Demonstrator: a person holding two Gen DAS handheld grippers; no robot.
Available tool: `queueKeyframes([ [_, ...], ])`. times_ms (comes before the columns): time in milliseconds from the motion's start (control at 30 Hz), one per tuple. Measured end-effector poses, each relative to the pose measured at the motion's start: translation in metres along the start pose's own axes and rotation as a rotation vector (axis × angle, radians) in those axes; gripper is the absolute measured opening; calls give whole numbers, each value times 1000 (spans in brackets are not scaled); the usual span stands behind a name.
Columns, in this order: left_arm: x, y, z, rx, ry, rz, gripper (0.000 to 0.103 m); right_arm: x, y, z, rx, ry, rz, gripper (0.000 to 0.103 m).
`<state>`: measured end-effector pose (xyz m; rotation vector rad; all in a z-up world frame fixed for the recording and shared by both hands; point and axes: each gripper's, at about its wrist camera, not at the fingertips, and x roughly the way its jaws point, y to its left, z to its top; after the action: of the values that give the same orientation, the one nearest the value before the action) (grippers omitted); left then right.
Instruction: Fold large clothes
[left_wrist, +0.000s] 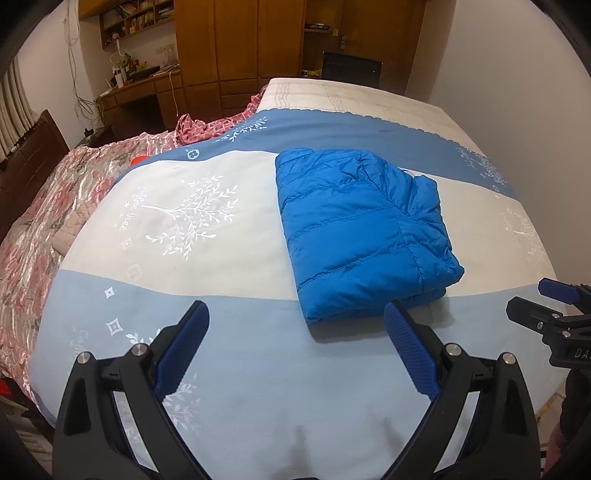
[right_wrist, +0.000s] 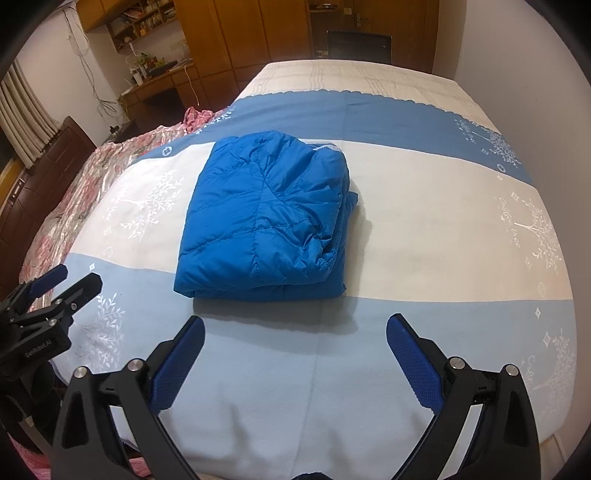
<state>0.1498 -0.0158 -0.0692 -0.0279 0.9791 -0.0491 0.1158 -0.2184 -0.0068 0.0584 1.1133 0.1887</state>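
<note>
Clearly both my left gripper (left_wrist: 295, 325) and right gripper (right_wrist: 295, 338) gape empty; jacket (right_wrist: 264, 218) looks puffy, light, slippery, so I'd pinch its near folded edge

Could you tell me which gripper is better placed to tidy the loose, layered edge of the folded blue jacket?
Probably right: the right gripper faces the blue jacket squarely, near its layered edge; both are open.
</note>
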Motion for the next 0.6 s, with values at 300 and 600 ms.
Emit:
queueKeyframes([
  [300,0,-2,0,-1,3,-4,95,0,3,-1,-4,1,-1,99],
  [600,0,-3,-1,-4,2,-2,95,-1,4,-1,-7,0,-1,99],
])
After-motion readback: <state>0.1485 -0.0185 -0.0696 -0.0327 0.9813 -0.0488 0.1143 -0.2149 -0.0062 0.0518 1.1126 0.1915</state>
